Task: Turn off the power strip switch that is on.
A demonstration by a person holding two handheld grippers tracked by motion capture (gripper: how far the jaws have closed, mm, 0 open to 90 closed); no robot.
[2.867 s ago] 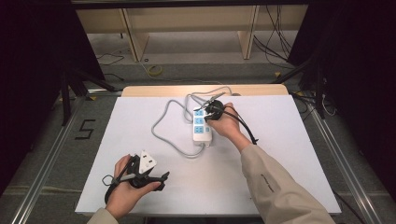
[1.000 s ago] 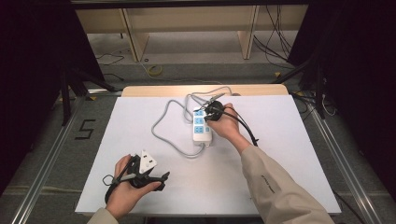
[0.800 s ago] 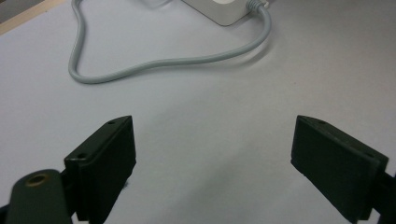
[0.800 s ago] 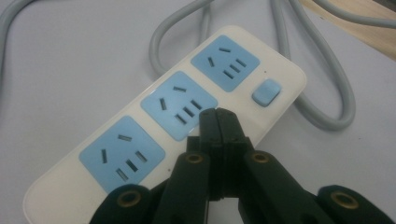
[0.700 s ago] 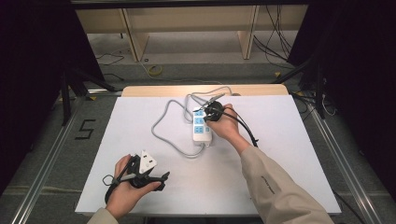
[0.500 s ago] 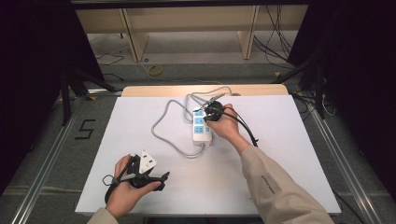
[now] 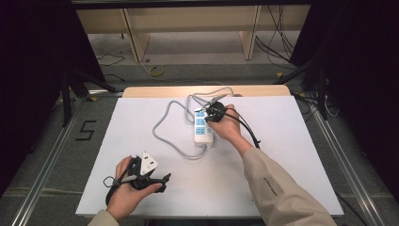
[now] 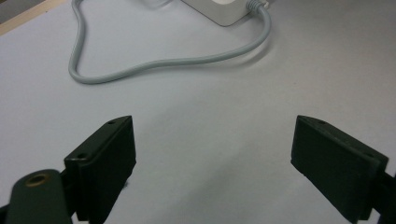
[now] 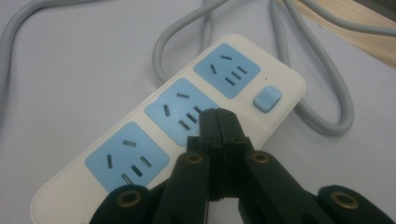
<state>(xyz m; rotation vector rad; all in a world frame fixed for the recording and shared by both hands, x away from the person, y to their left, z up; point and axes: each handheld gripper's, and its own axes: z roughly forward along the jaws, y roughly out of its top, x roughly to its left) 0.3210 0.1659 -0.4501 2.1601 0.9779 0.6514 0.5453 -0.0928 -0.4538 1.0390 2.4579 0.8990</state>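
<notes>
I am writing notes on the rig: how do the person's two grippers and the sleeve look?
Both grippers are black. The left gripper has two blocky flat-faced jaws with small screw holes, and a white three-cornered plate on top. The right gripper has slim jaws, brass-coloured pivot rivets and a trailing black cable. The right arm wears a beige sleeve.

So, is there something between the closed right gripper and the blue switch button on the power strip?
Nothing visible stands in the way. In the right gripper view the right gripper, jaws pressed together, sits over the middle socket of the power strip, and the blue switch button lies just beyond it with bare white casing between. The grey cable loops beside the strip.
</notes>
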